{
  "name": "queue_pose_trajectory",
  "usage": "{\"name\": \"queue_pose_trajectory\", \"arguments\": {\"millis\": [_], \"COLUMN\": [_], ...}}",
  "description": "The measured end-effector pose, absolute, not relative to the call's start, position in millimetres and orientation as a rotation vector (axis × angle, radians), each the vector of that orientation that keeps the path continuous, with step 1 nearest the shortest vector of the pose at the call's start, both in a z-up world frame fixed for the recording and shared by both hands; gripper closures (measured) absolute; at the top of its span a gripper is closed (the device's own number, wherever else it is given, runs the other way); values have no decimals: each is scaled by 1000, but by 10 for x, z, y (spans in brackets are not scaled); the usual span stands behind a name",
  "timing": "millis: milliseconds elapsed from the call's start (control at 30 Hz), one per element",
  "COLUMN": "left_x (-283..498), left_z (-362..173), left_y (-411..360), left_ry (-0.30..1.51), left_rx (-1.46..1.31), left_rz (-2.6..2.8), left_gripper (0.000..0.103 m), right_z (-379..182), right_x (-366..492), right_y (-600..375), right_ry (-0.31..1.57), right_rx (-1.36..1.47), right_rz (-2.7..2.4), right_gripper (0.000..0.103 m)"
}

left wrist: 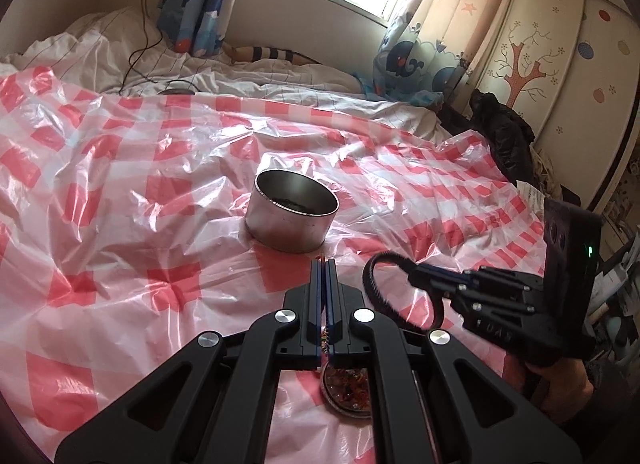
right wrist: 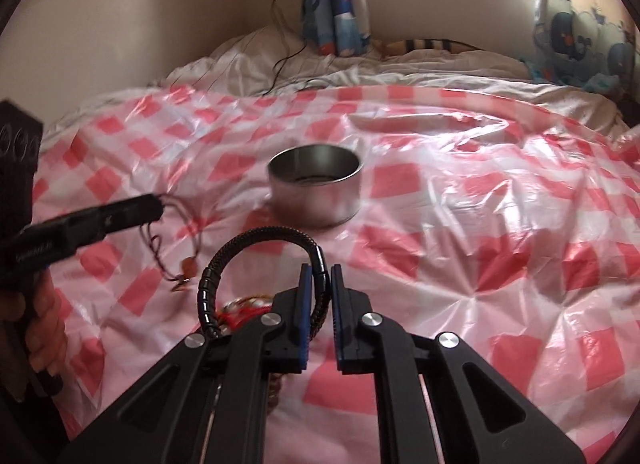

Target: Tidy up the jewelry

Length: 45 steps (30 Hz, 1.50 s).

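Through the left wrist camera I see my left tongs (left wrist: 325, 264) clenched, the blue pads almost together, with a thin cord (left wrist: 327, 338) caught between them low down; under the linkage lies a small round dish (left wrist: 347, 392) of red and amber bits on the plastic sheet (left wrist: 120, 192) that covers the bed. The steel tin (left wrist: 291, 216) stands open near the middle of the bed, straight ahead of those tongs and apart from them. To the right my right tongs (left wrist: 412, 274) carry the black bracelet (left wrist: 390, 290) clear of the sheet. Through the right wrist camera the right tongs (right wrist: 319, 268) are clamped on that bracelet (right wrist: 256, 260), which arches up and to the left between the pads. The left tongs (right wrist: 154, 204) come in from the left edge with the thin necklace (right wrist: 176, 252) dangling from their tip, its pendant hanging just above the sheet. The tin (right wrist: 316, 192) sits beyond both, with something dark at its bottom that I cannot make out. I judge I am mid-carry, both pieces lifted and neither yet stowed. Next I would bring one pair of tongs over the tin's mouth, lower until the piece hangs inside the rim, then release; the necklace needs extra height so its pendant clears the wall, and the light tin could tip on this soft bed if bumped.
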<state>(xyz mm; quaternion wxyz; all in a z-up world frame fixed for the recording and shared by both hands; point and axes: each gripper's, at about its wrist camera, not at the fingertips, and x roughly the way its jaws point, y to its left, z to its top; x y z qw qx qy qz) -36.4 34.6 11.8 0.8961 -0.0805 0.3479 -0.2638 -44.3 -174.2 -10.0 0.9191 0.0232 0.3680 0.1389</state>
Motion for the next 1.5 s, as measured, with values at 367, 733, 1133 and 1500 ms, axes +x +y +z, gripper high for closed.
{"name": "queue_pose_trajectory", "arguments": {"millis": [367, 733, 1133, 1500], "left_x": [-90, 637, 1198, 1268], "left_z": [385, 619, -74, -231], "left_y": [162, -283, -375, -330], "left_ry": [713, 700, 849, 994], "left_rx": [-106, -135, -253, -113], "left_rz": [-540, -618, -584, -393], "left_gripper": [101, 101, 102, 68], "right_z": [201, 167, 182, 158], "right_x": [-133, 121, 139, 147], "right_y": [-1847, -2173, -2267, -2228], "right_ry": [704, 697, 685, 700], "right_rx": [-19, 56, 78, 72], "right_rz": [250, 182, 174, 177], "right_gripper": [93, 93, 93, 93]}}
